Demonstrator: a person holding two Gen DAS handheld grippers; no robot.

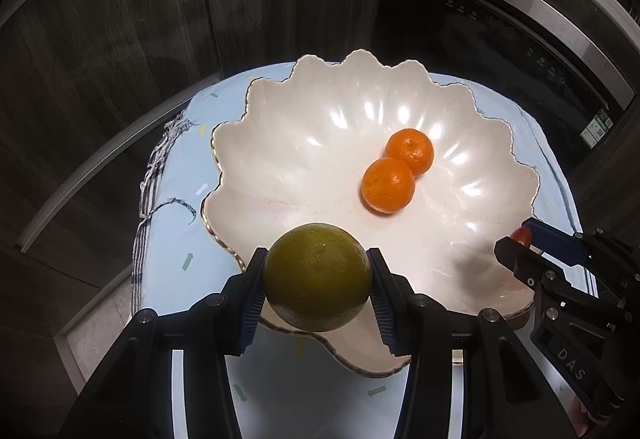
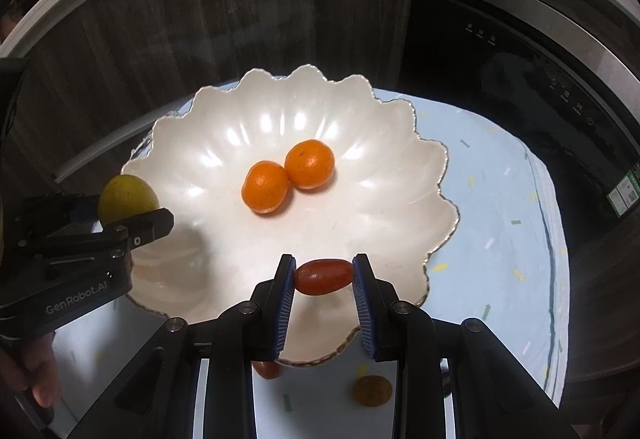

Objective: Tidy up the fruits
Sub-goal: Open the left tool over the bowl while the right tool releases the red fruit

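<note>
A white scalloped bowl (image 1: 304,143) (image 2: 384,175) sits on a light blue cloth and holds two mandarins (image 1: 388,179) (image 1: 410,151), also seen in the right wrist view (image 2: 265,187) (image 2: 310,164). My left gripper (image 1: 318,279) is shut on a green-yellow orange (image 1: 318,277) above the bowl's near rim; it shows at the left of the right wrist view (image 2: 126,199). My right gripper (image 2: 324,277) is shut on a small red oblong tomato (image 2: 324,277) over the bowl's near edge; it shows at the right of the left wrist view (image 1: 520,239).
The blue cloth (image 2: 500,199) covers a small round table. A red fruit (image 2: 267,369) and a brownish round fruit (image 2: 372,391) lie on the cloth below the bowl's near rim. Dark wood cabinets (image 1: 120,39) and a black appliance (image 1: 500,51) stand behind.
</note>
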